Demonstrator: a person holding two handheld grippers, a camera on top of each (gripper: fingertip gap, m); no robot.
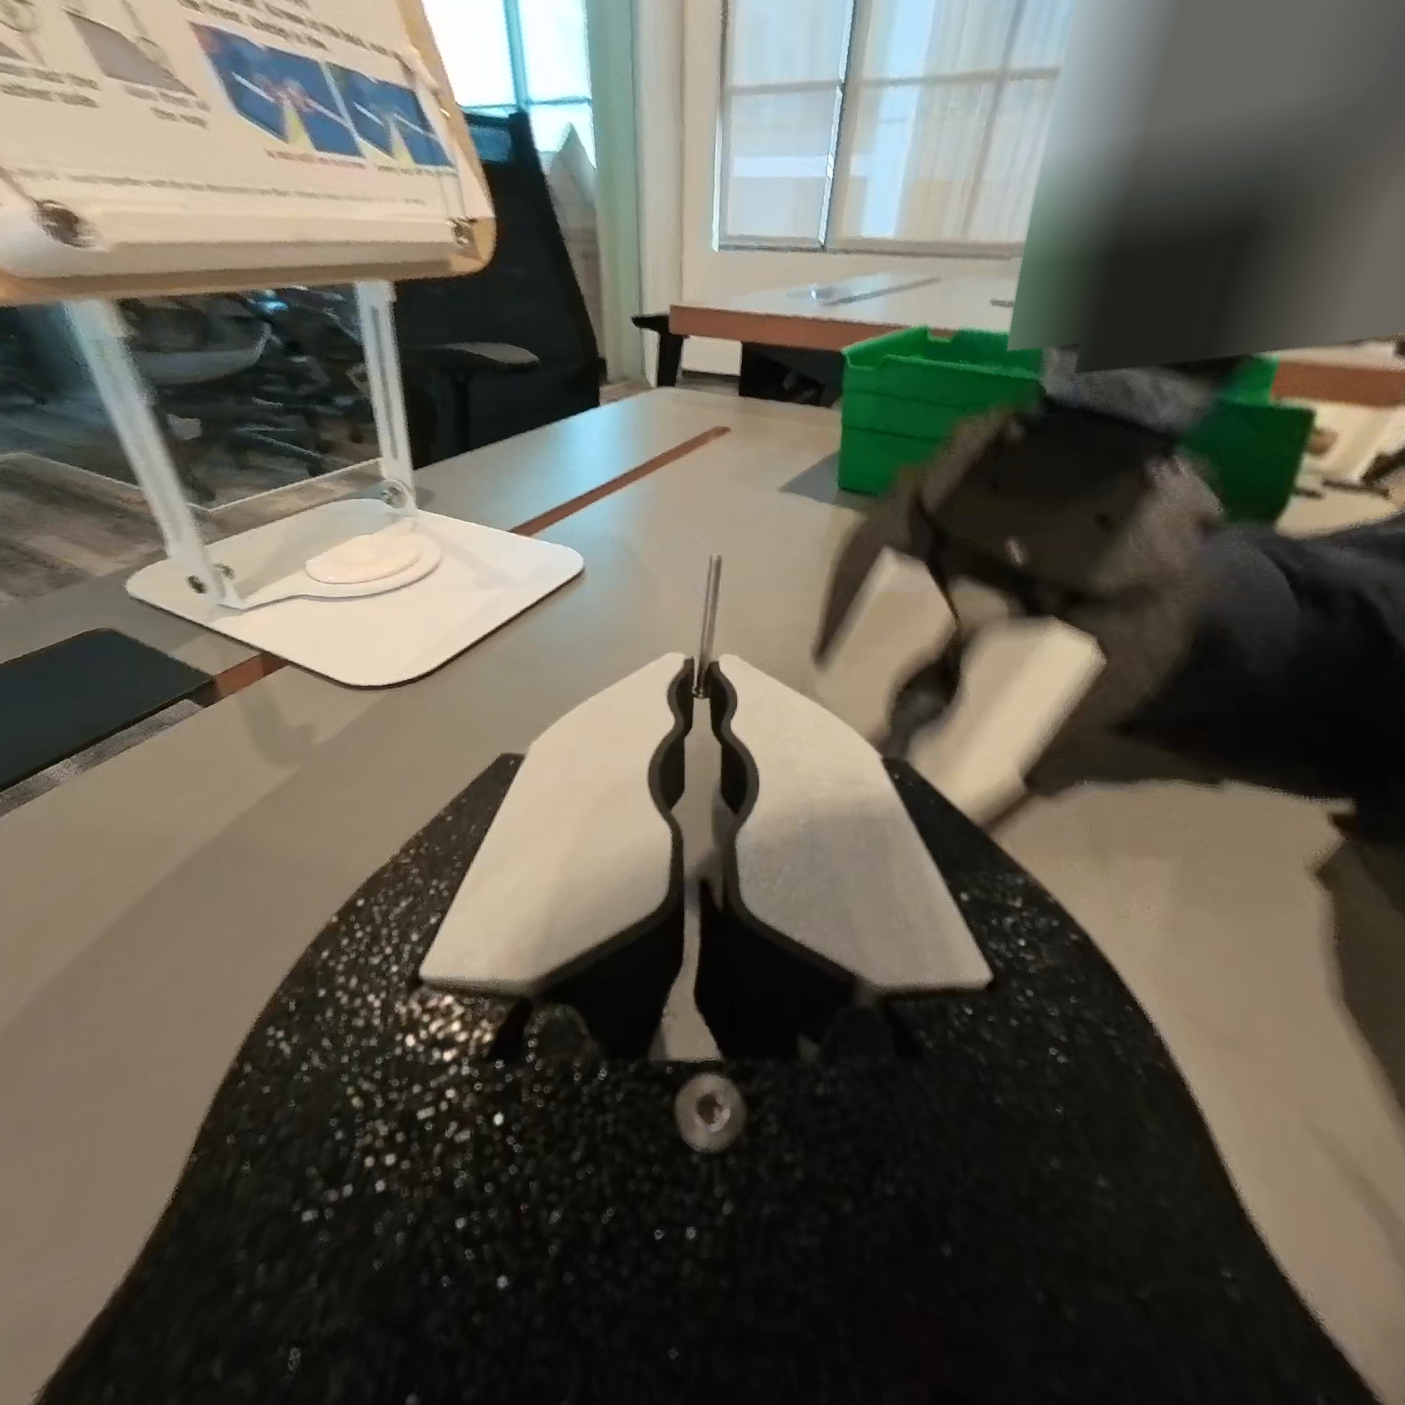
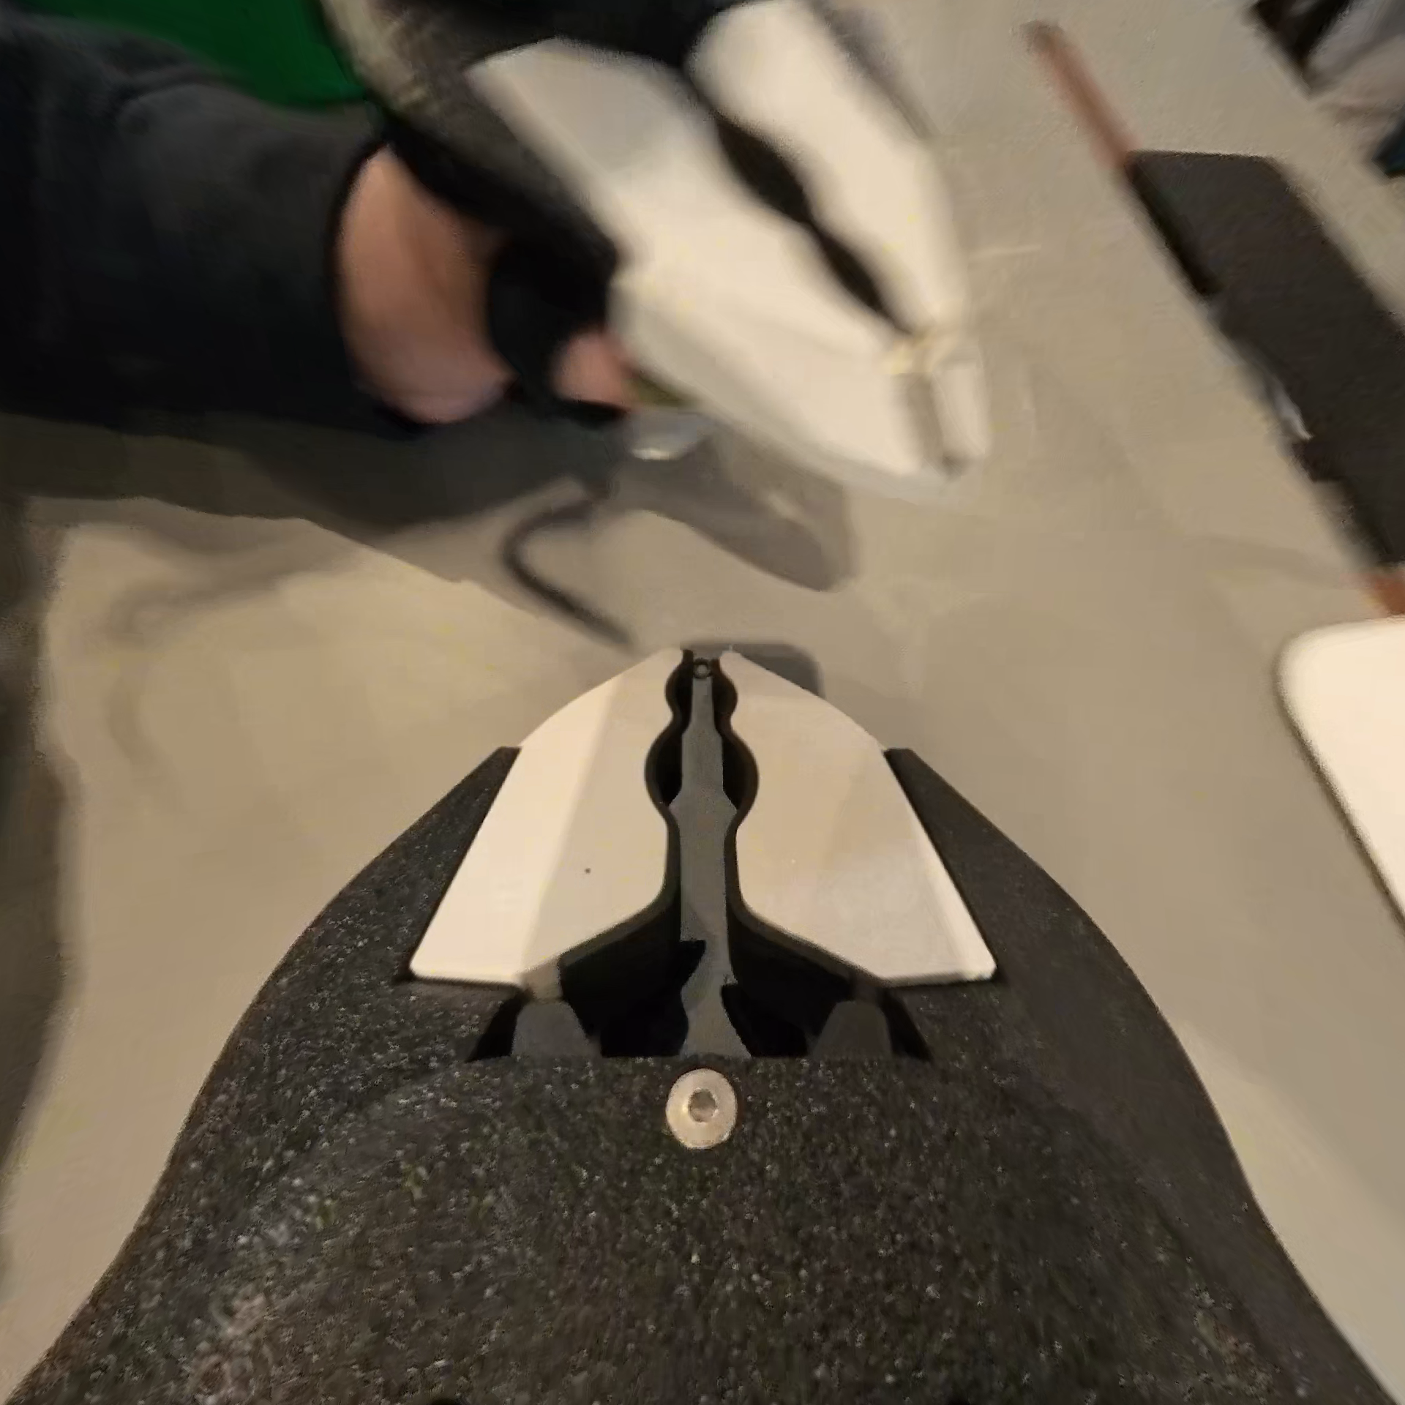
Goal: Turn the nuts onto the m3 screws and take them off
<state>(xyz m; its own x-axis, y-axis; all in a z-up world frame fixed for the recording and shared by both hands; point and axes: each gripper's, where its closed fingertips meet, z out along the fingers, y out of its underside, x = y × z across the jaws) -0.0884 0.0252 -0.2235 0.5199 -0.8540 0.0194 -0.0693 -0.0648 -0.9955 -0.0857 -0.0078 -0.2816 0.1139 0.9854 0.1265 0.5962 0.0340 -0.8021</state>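
Left tool (image 1: pixel 698 669) pinches screw (image 1: pixel 711 608) upright above desk (image 1: pixel 456 722), shaft bare. Right tool (image 2: pixel 703 660) pinches small nut (image 2: pixel 701 669), well apart from screw. Threading not yet started; removal remains.

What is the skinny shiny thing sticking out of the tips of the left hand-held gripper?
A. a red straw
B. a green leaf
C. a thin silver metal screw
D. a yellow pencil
C: in the left wrist view, a thin silver metal screw stands up from between the white fingertips of the left hand-held gripper, above the grey table.
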